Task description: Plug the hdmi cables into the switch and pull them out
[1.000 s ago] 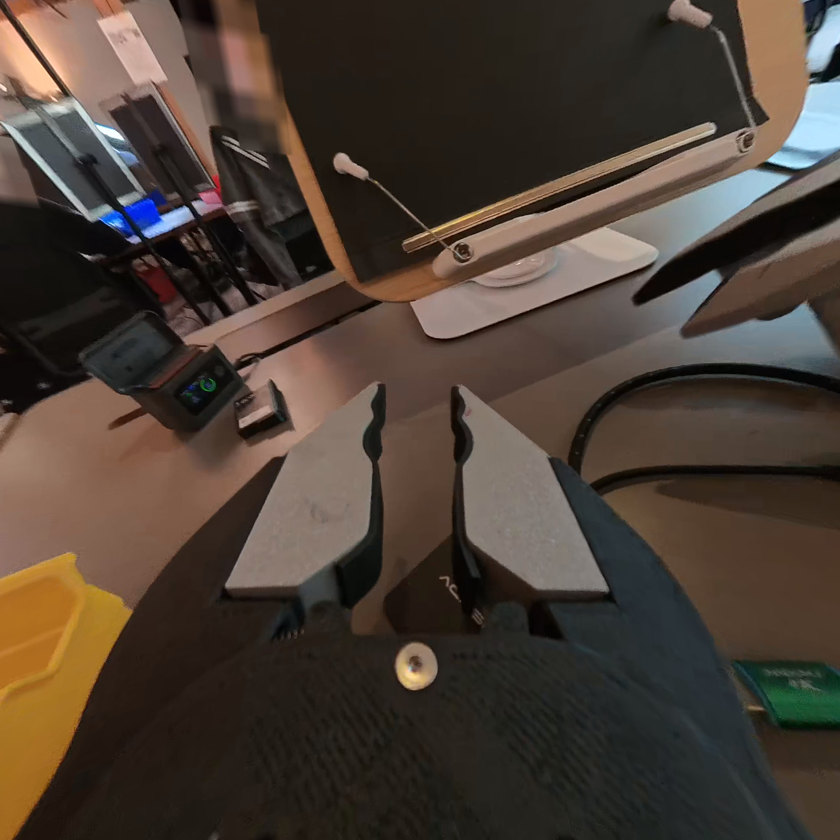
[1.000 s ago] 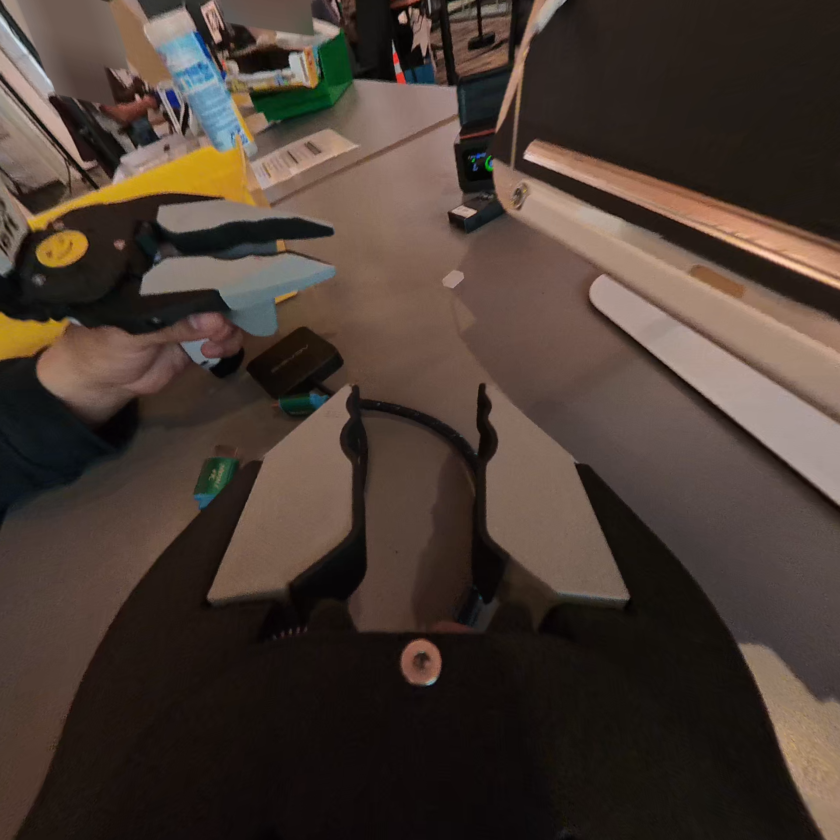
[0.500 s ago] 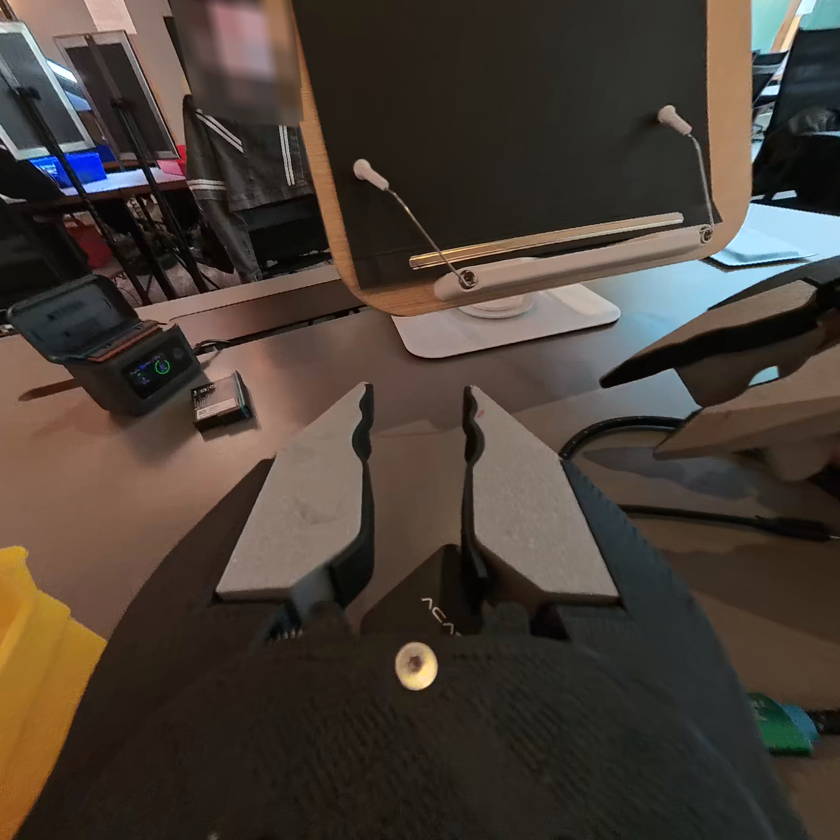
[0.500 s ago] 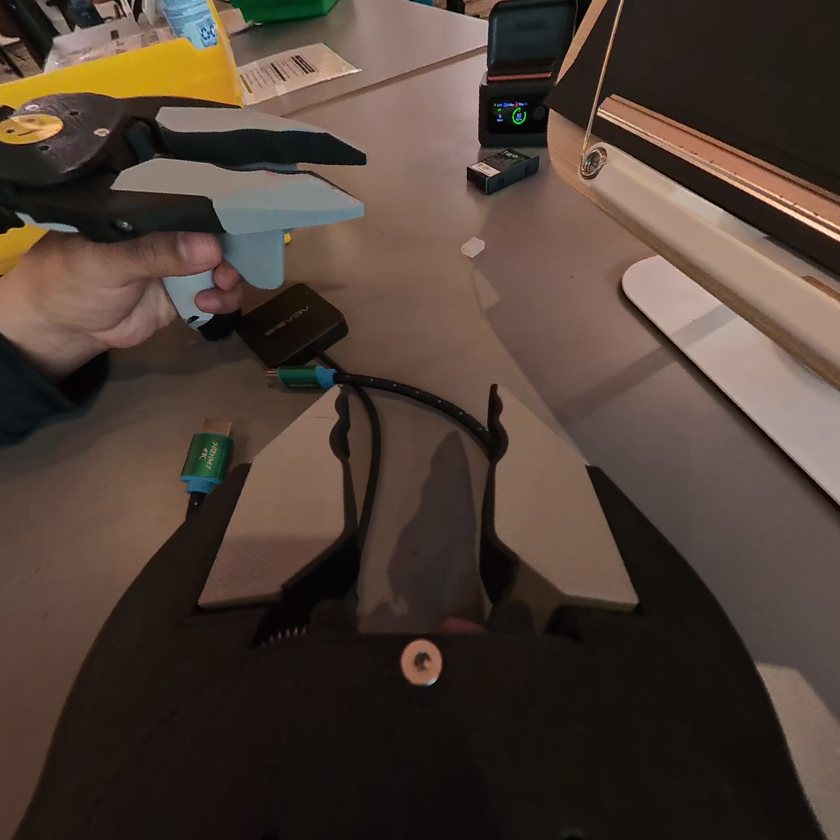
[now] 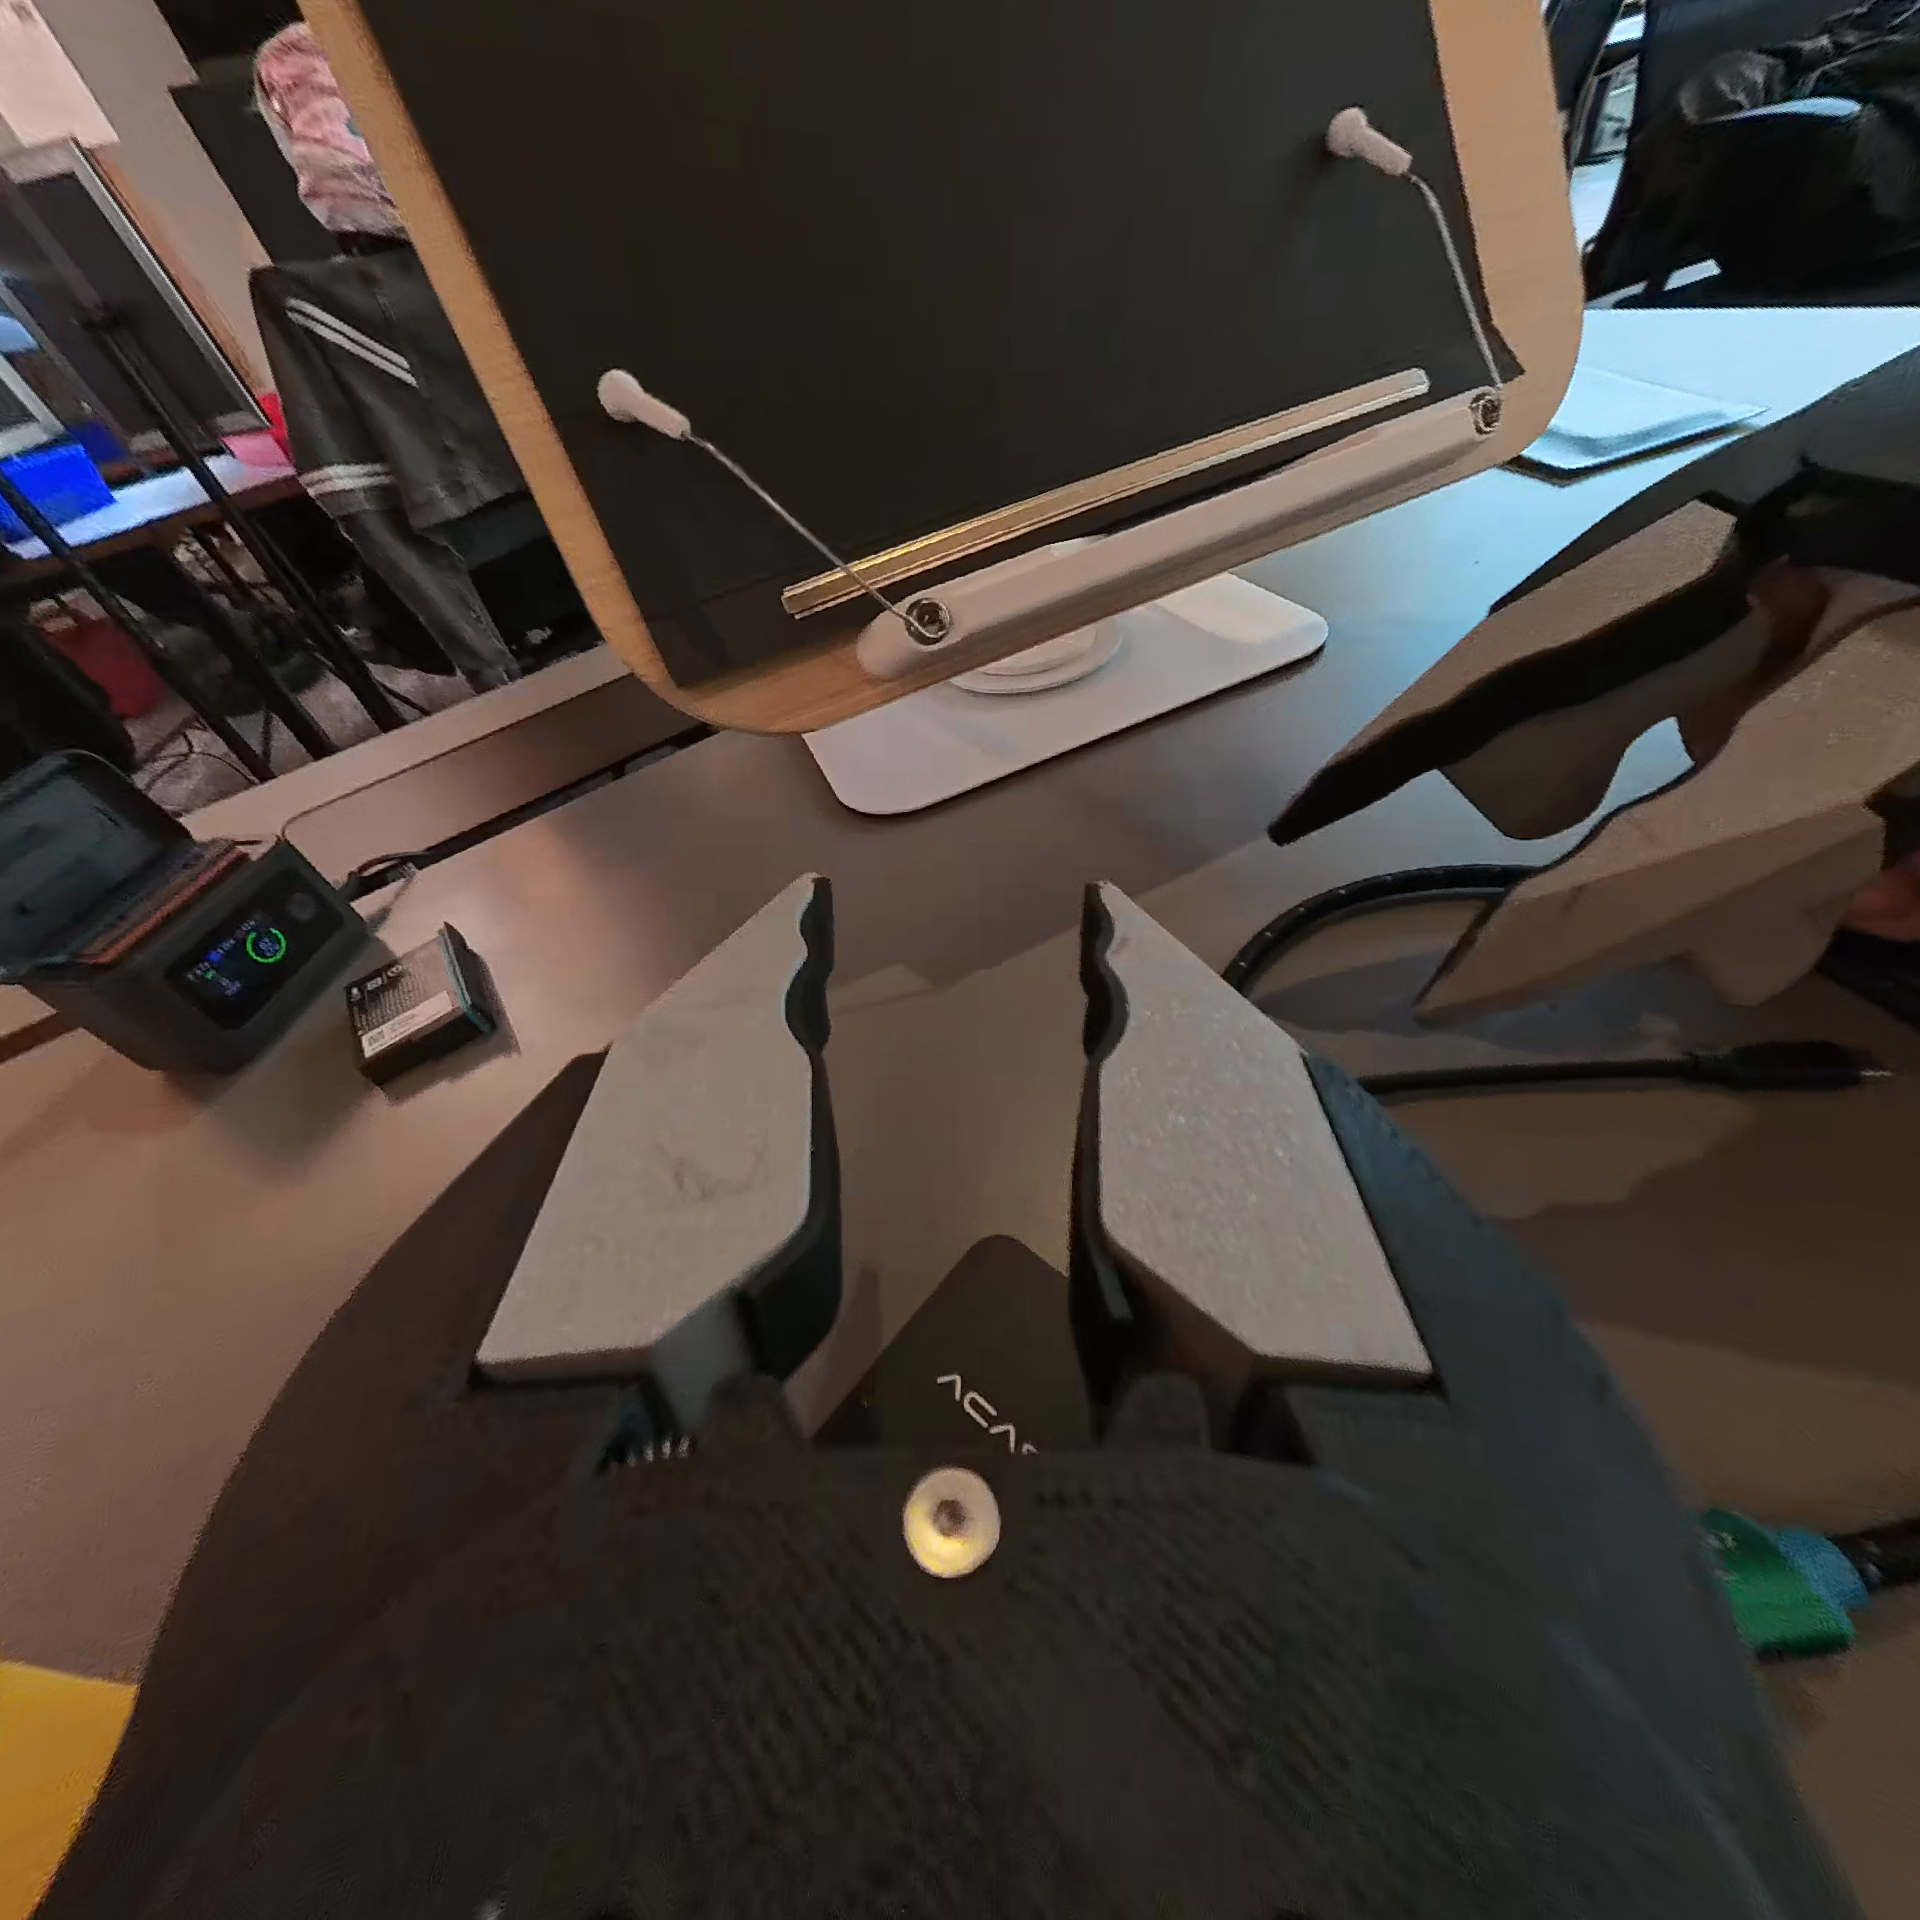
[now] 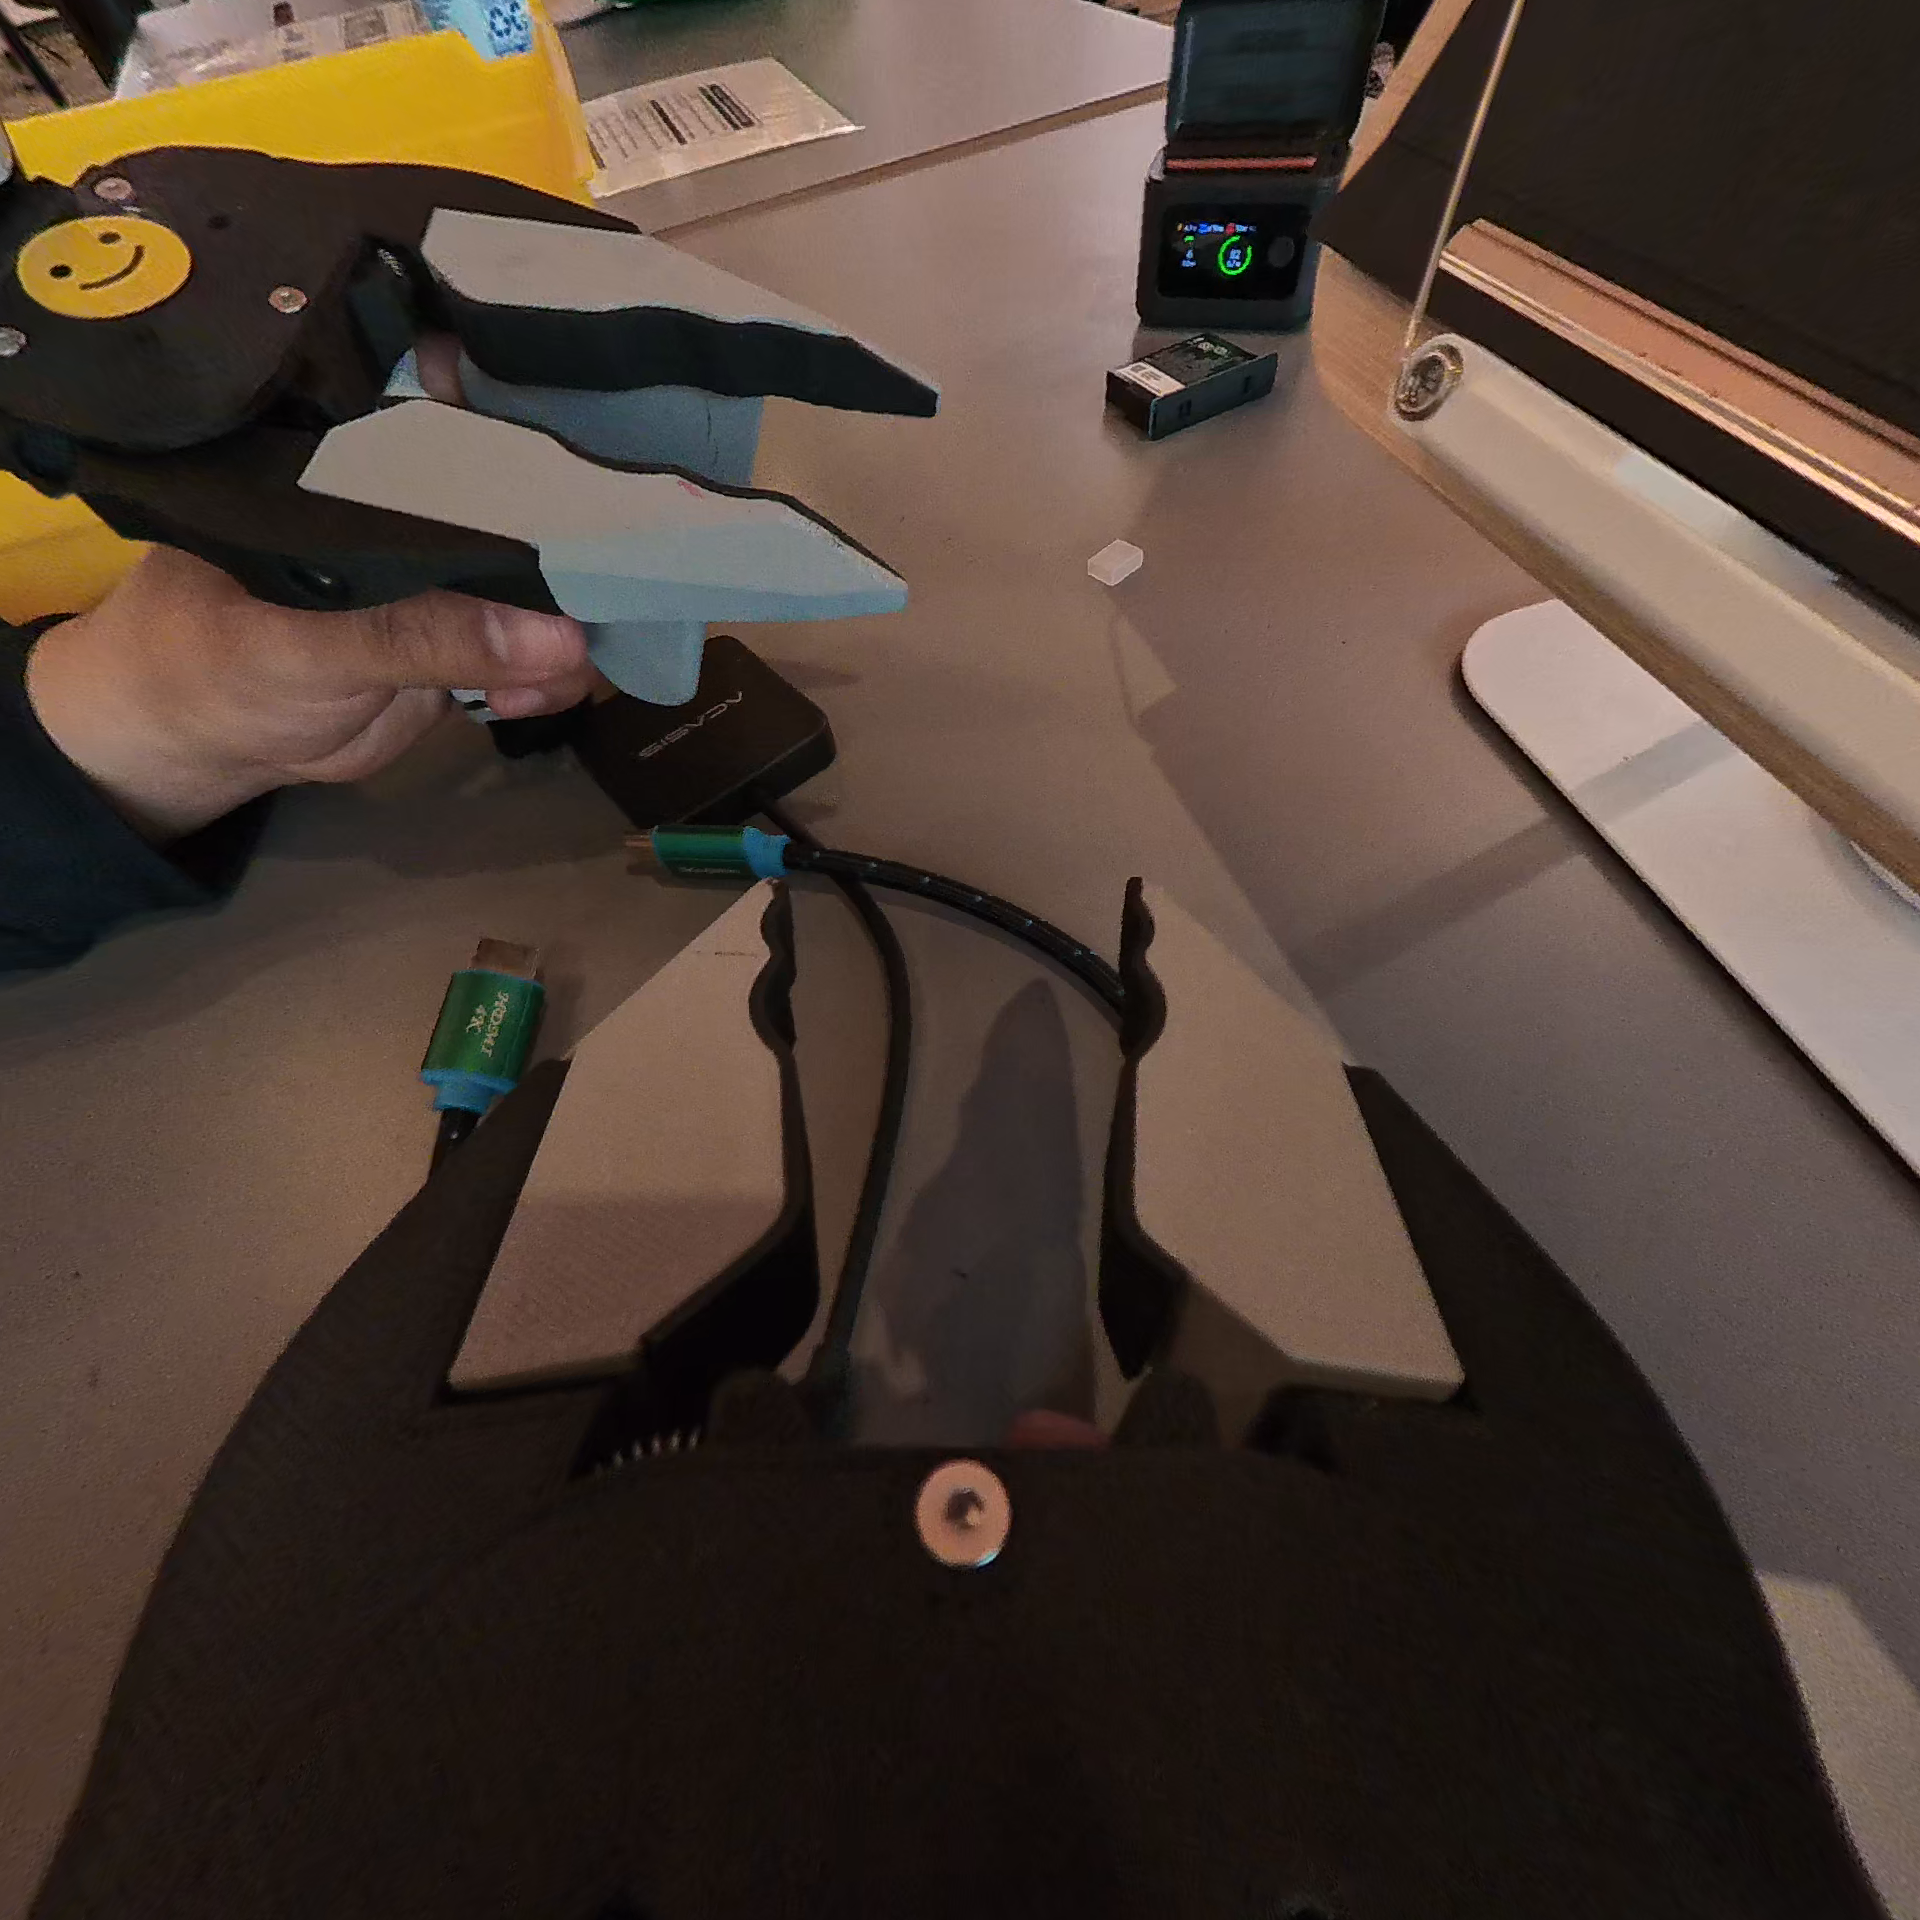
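A flat black switch (image 6: pixel 717 738) lies on the grey table, with a thin black lead running toward me. Two green-and-blue HDMI plugs lie loose beside it: one (image 6: pixel 707 850) just in front of it, the other (image 6: pixel 483 1029) nearer and to the left. My left gripper (image 5: pixel 956 914) is open and empty, hovering over the switch (image 5: pixel 977 1340); it also shows in the right wrist view (image 6: pixel 920 499), held by a hand (image 6: pixel 291 686). My right gripper (image 6: pixel 954 904) is open and empty, just short of the first plug, above its braided cable (image 6: pixel 966 904).
A wood-rimmed black book stand (image 5: pixel 935 312) on a white base (image 5: pixel 1091 707) stands at the back. A dark charger case with a lit screen (image 6: pixel 1231 255) and a small black battery (image 6: pixel 1190 384) sit beyond the switch. A yellow bin (image 6: pixel 312 114) is at the far left.
My left gripper's jaws have opened wider and it has steadied over the switch. My right gripper has swung toward the switch, so both plugs now show in its view.
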